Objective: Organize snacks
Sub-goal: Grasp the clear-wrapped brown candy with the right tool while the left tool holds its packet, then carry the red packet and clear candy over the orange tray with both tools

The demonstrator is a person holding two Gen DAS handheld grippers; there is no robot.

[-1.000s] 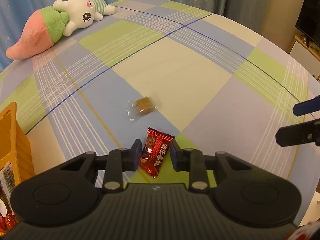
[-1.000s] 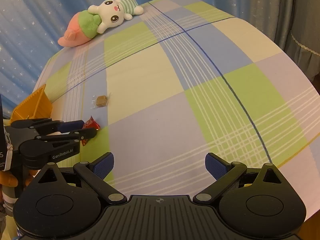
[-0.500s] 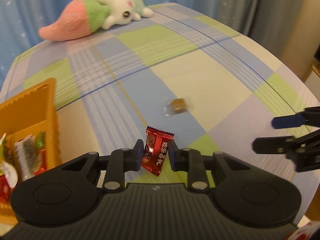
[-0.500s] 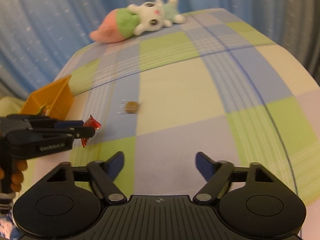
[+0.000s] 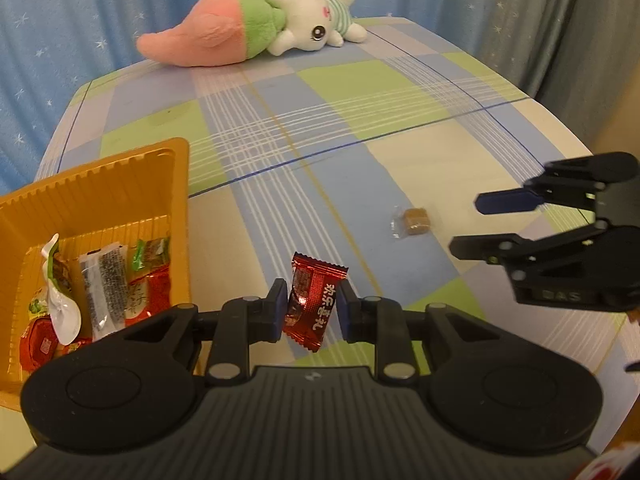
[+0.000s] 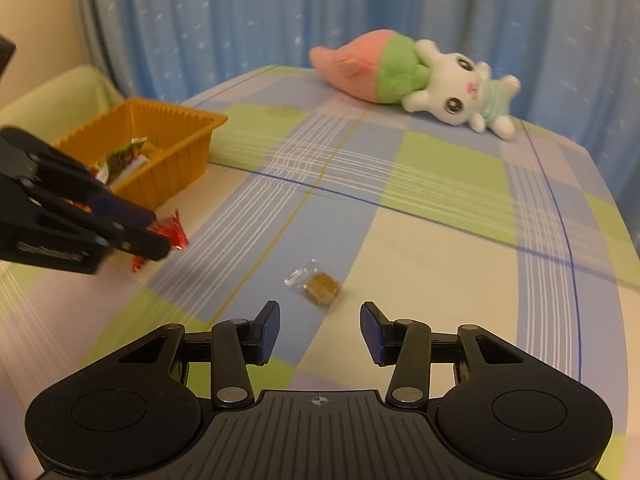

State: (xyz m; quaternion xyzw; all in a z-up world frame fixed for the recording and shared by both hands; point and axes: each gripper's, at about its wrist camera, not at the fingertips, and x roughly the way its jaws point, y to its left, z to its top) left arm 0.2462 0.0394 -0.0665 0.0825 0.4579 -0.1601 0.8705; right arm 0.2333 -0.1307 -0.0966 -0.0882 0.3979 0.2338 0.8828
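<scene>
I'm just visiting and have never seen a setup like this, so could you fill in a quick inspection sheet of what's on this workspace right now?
Surface: checked cloth in blue, green and cream covers the table.
Job's things: red candy held off the cloth; clear-wrapped brown candy lying loose; orange tray holding several snack packets.
Clutter: plush toy lying at the far edge.
Grippers: left gripper shut on the red candy; right gripper open, jaws just been closing, nothing between them, the brown candy just ahead.
Cables: nothing seen.
Surroundings: blue starred curtain behind the table.

Glossy foil candy wrapper [image 5: 314, 300], ribbed plastic tray [image 5: 100, 184]
</scene>
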